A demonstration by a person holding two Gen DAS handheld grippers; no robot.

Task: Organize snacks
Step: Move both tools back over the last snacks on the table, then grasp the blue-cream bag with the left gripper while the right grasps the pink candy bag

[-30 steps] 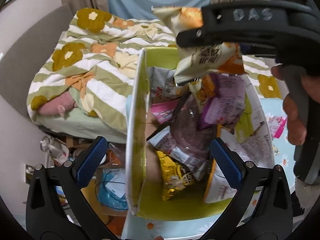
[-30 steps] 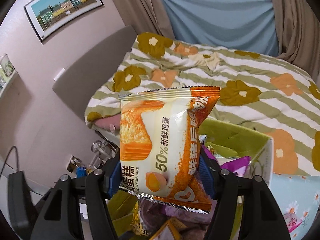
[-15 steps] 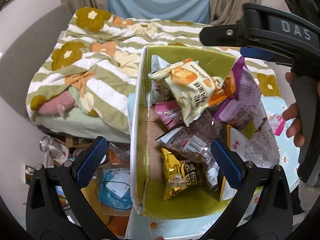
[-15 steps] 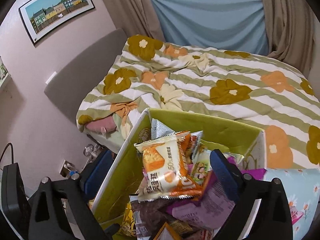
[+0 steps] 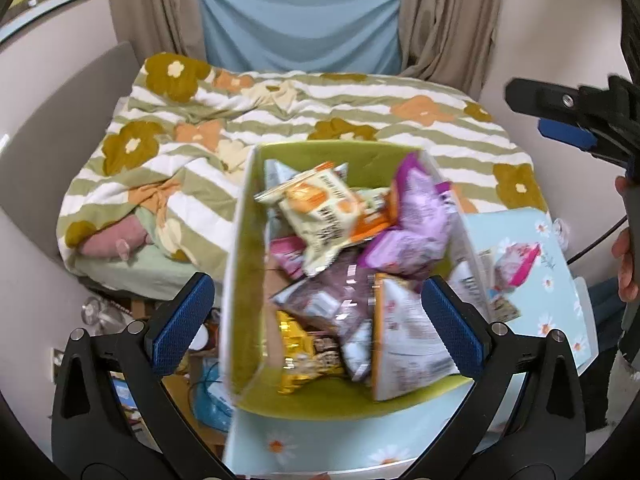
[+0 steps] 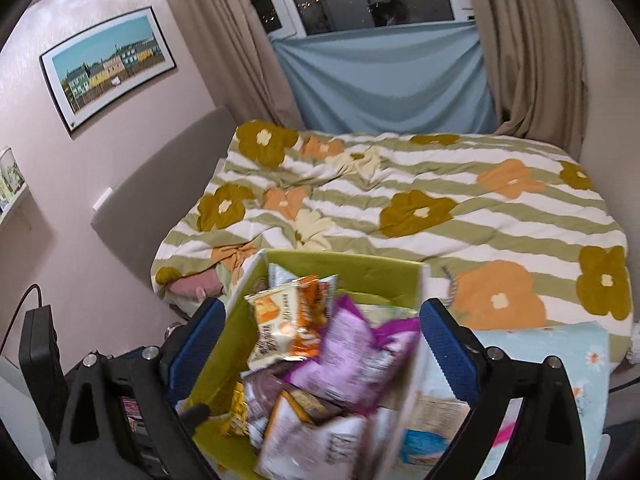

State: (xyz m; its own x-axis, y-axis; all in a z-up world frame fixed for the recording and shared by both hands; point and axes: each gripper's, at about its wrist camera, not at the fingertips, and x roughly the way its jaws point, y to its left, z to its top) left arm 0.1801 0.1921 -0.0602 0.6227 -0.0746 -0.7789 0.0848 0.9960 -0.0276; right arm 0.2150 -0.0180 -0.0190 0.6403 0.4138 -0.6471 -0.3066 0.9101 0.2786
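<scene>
A green-lined box (image 5: 244, 264) (image 6: 224, 352) holds several snack packets. The white and orange cake packet (image 5: 324, 212) (image 6: 280, 324) lies on top of the pile, beside a purple packet (image 5: 416, 220) (image 6: 352, 352). A yellow packet (image 5: 296, 352) lies at the box's near end. My left gripper (image 5: 318, 316) is open and empty, held above the box's near end. My right gripper (image 6: 320, 344) is open and empty above the box; in the left wrist view it shows at the right edge (image 5: 568, 120).
The box stands on a light blue flowered table (image 5: 560, 300) with a pink packet (image 5: 516, 264) on it. Behind is a bed with a striped flowered duvet (image 5: 320, 108) (image 6: 440, 200). Clutter lies on the floor at the left (image 5: 208, 392).
My right gripper opened and dropped the cake packet into the box, then drew back up and to the right. My left gripper pulled back a little and stays open.
</scene>
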